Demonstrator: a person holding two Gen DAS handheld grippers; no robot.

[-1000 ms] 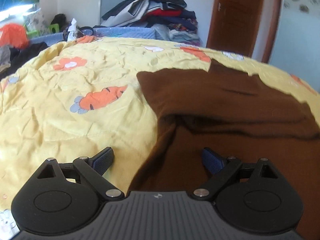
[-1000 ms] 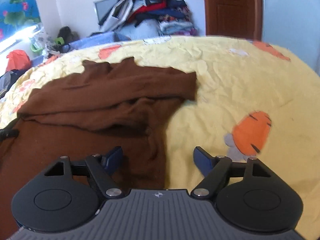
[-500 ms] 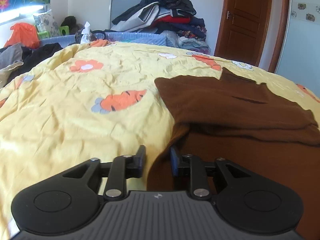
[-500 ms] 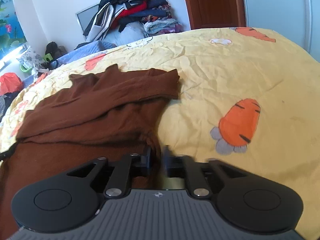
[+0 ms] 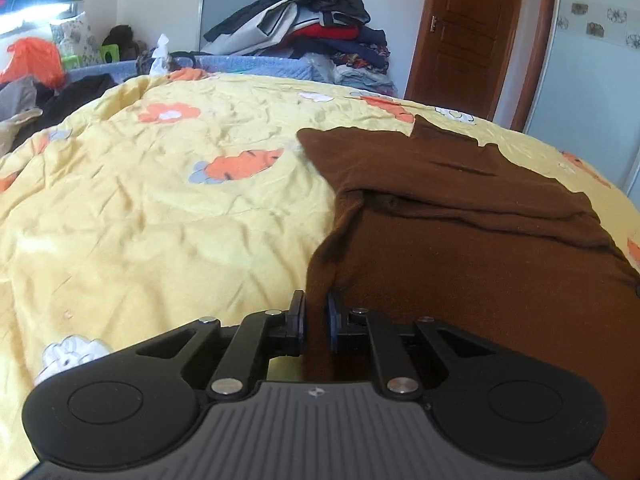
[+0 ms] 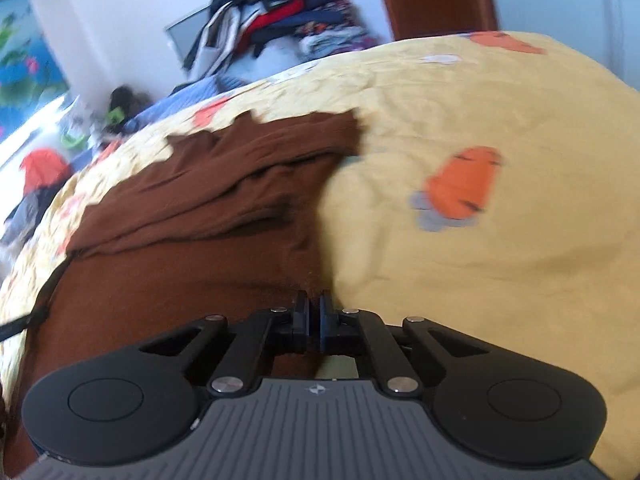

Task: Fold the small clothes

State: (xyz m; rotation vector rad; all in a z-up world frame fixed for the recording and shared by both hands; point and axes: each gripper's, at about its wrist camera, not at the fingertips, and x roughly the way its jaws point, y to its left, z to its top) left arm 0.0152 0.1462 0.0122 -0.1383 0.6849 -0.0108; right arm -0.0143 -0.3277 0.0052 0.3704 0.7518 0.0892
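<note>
A brown sweater (image 5: 460,216) lies on a yellow carrot-print quilt (image 5: 160,216), its sleeves folded across the body. My left gripper (image 5: 316,320) is shut on the sweater's near left hem edge. In the right wrist view the sweater (image 6: 208,208) fills the left half, and my right gripper (image 6: 314,320) is shut on its near right hem edge. The near hem is lifted off the quilt (image 6: 500,248) between the two grippers. The right wrist view is blurred by motion.
A tall pile of clothes (image 5: 312,32) sits beyond the far edge of the bed, with a brown door (image 5: 468,32) to its right. An orange bag (image 5: 32,60) and dark clothes lie at the far left.
Both grippers went from open astride the hem corners to shut on them. Both have since lifted with the hem, and the right one is swinging.
</note>
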